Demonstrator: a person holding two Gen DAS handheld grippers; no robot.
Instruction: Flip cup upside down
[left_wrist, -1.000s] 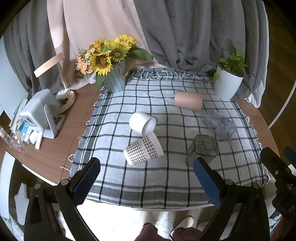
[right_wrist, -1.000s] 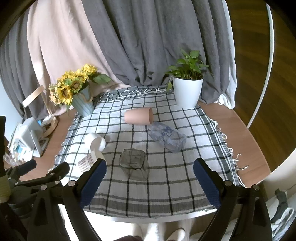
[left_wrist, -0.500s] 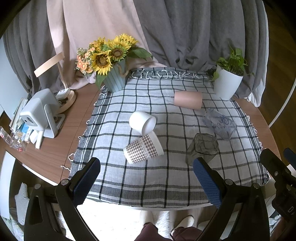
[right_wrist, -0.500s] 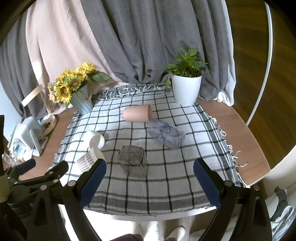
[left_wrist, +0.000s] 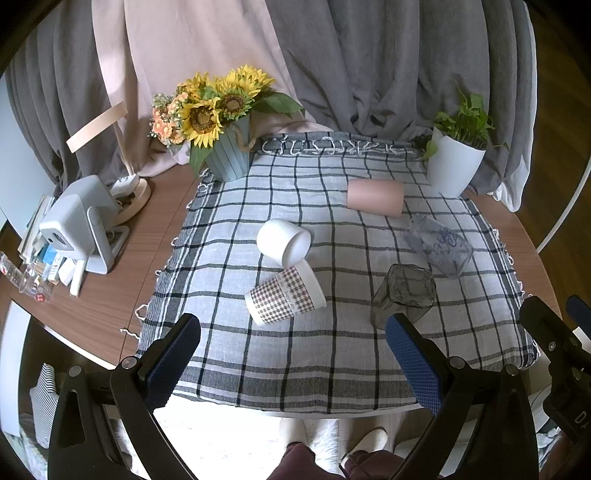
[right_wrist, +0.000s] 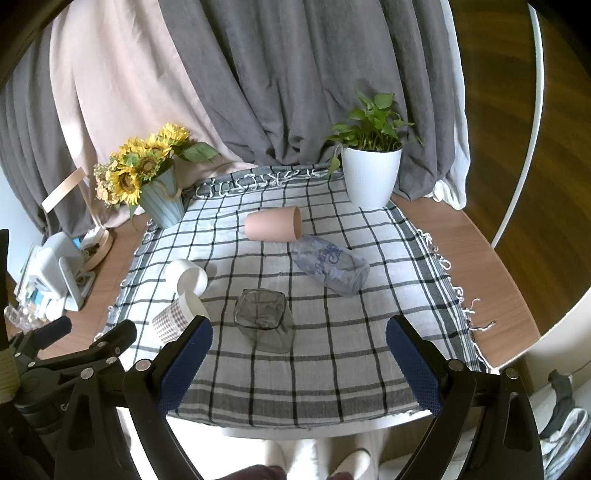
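Cups lie tipped on their sides across the checked cloth: a white cup near the middle, its mouth just beside the rim of a checked paper cup, a pink cup farther back, a clear printed glass to the right, and a dark smoky glass nearest the front edge (which of the five is meant, I cannot tell). Both tools hang short of the cloth's near edge, touching nothing. The left gripper has its blue-padded fingers spread wide, and the right gripper is spread just as wide. A sunflower pot stands at the cloth's back left corner, a white plant pot at the back right.
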